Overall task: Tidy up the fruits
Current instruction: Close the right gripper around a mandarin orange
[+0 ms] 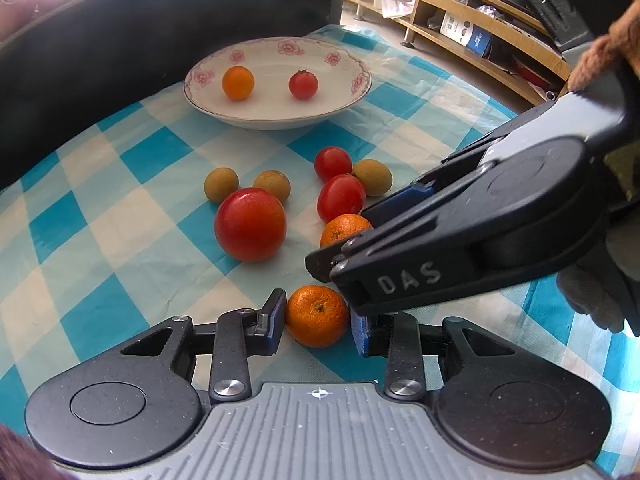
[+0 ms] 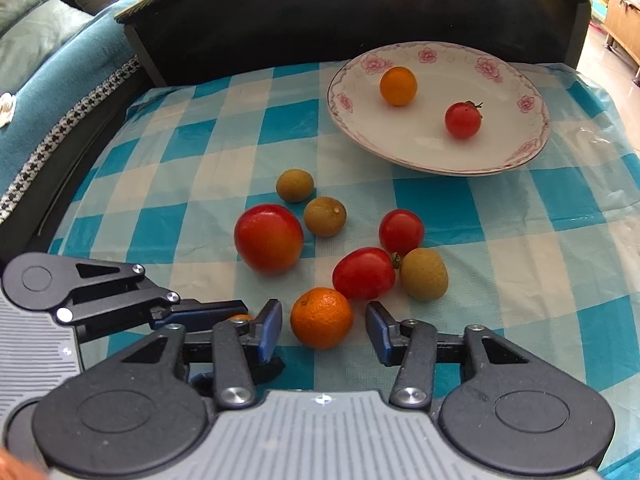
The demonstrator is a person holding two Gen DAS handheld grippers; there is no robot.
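My left gripper is shut on a mandarin that rests on the checked cloth, its blue pads pressed to both sides. From the right, my right gripper reaches over it. In its own view the right gripper stands open around a second mandarin, with small gaps on both sides. Beyond lie a big tomato, two cherry tomatoes and three longans. The flowered plate at the back holds an orange fruit and a cherry tomato.
A black furniture back rises right behind the plate. Wooden shelves stand past the table's right edge, and a teal sofa lies off the left edge. Bare cloth stretches to the right of the fruit.
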